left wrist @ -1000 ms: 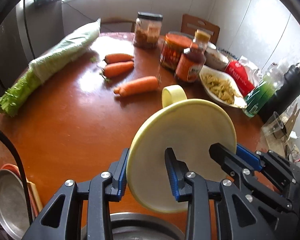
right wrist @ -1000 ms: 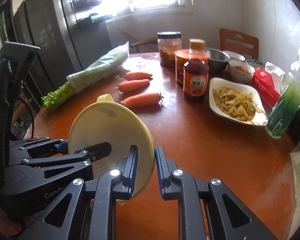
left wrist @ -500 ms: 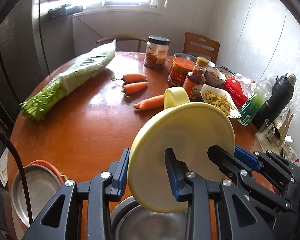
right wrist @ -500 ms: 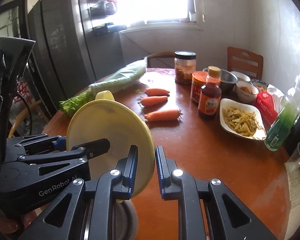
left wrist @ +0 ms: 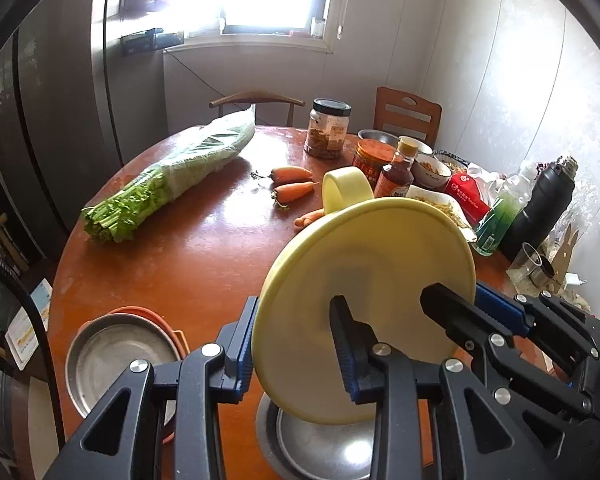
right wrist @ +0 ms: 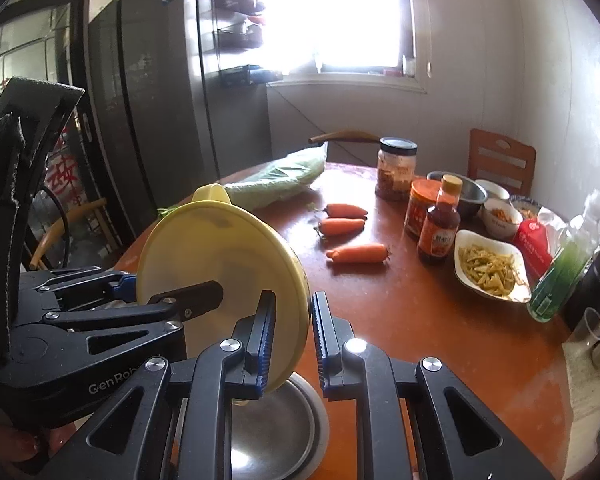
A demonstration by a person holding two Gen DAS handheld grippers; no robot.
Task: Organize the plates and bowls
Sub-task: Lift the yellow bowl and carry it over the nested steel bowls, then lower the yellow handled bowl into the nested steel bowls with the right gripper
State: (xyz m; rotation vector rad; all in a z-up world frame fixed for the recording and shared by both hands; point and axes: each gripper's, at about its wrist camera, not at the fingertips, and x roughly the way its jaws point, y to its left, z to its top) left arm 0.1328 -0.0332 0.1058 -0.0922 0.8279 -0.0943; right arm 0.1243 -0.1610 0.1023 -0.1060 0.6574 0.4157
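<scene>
Yellow plate [left wrist: 364,312] is hanging on edge above the steel bowl [left wrist: 316,448], both jaws gripping its rim; next, lowering it level.

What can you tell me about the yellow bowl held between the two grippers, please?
The yellow bowl looks like matte plastic, round, with a loop handle at its rim, now uppermost. It is tipped on edge, off the table. The left gripper straddles its rim; the right gripper grips the opposite rim. Directly beneath it sits a steel bowl.
</scene>
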